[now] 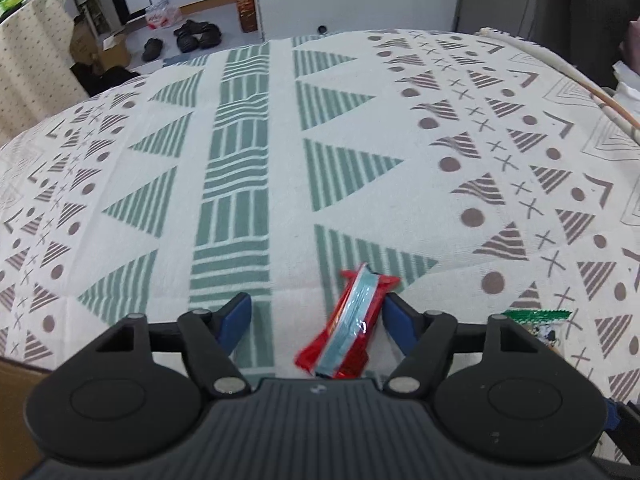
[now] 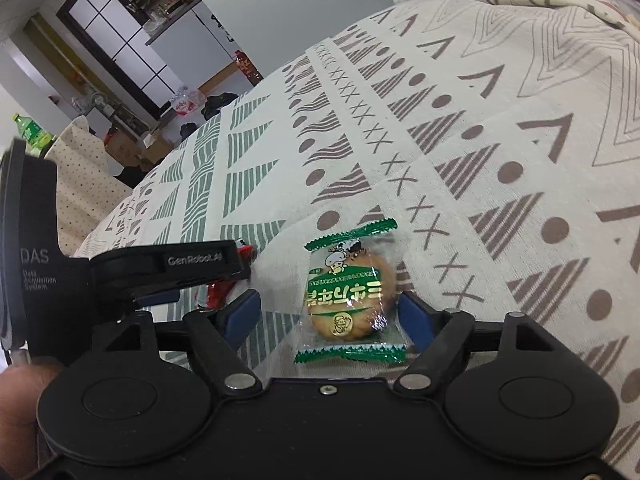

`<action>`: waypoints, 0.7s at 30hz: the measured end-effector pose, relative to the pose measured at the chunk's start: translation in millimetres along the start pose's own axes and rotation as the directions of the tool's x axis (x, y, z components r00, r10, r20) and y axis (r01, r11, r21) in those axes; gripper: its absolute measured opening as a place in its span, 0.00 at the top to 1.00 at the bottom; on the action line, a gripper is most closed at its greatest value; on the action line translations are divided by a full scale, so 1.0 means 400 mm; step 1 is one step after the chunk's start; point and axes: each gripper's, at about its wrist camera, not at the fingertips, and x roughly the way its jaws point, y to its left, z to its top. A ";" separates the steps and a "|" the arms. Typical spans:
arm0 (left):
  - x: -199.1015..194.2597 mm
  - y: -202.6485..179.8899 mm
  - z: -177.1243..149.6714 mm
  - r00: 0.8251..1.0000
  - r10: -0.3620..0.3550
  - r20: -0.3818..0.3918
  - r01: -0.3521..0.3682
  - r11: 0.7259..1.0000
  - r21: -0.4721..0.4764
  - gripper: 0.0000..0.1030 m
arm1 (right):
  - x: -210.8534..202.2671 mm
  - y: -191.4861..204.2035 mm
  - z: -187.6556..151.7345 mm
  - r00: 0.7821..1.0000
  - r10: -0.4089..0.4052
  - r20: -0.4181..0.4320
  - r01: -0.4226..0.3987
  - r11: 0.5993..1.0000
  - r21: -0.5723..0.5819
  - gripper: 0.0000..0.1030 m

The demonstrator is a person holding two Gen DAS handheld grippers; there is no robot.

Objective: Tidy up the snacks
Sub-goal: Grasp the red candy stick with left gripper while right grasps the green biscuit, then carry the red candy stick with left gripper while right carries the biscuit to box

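Between my left gripper's (image 1: 316, 312) spread, empty fingers lies the red snack bar (image 1: 349, 328), long axis along them, hugging the right finger, while my right gripper (image 2: 328, 312), equally wide and empty, straddles the green cookie packet (image 2: 351, 296) on the patterned cloth (image 1: 360, 140).

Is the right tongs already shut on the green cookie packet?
No: in the right wrist view the right tongs stand open, blue pads on either side of the green cookie packet, which lies flat on the patterned cloth.
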 end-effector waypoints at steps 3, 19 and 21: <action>0.000 -0.007 -0.006 1.000 -0.028 0.003 0.028 1.000 0.005 0.51 | 0.004 -0.001 0.002 1.000 -0.004 0.004 0.004 1.000 -0.002 0.27; -0.081 0.055 -0.086 0.998 -0.052 -0.041 0.046 0.991 -0.129 0.82 | 0.028 0.041 -0.017 0.997 -0.073 0.028 0.076 0.988 -0.137 0.26; -0.099 0.060 -0.098 0.998 -0.050 -0.040 0.044 0.990 -0.133 0.82 | 0.030 0.058 -0.027 0.992 -0.122 0.038 0.127 0.974 -0.189 0.38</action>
